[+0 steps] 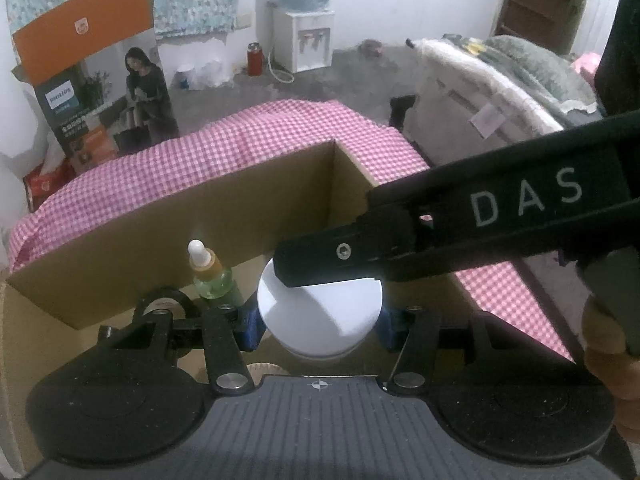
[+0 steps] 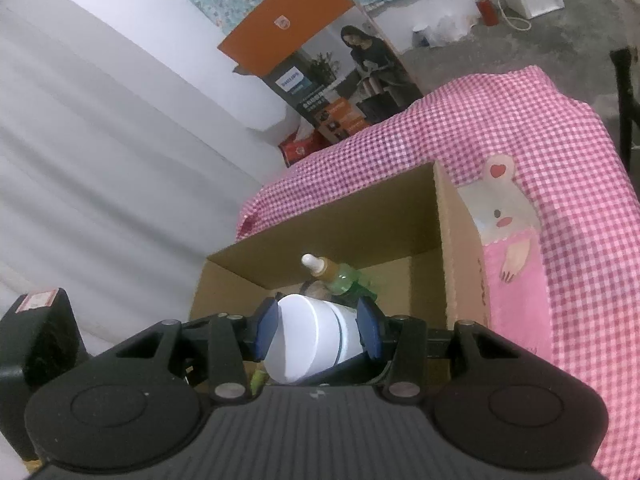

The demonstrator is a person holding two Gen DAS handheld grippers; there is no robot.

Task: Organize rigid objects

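Note:
A white round jar [image 1: 320, 316] is held over the open cardboard box [image 1: 168, 216]. My left gripper [image 1: 318, 326] has its blue pads [image 1: 250, 328] against the jar's two sides. My right gripper [image 2: 318, 330] also has its blue pads [image 2: 266, 330] on the white jar [image 2: 308, 340]; its black arm marked DAS [image 1: 480, 216] crosses the left wrist view above the jar. A green dropper bottle [image 1: 210, 272] with a white tip stands inside the box, also in the right wrist view [image 2: 336, 276].
The cardboard box [image 2: 452, 240] sits on a pink checked cloth [image 2: 540, 128] over a table. A black ring-shaped object [image 1: 164, 304] lies in the box at left. Behind are a tall Philips carton [image 1: 100, 80], a water dispenser [image 1: 304, 36] and a bed [image 1: 500, 80].

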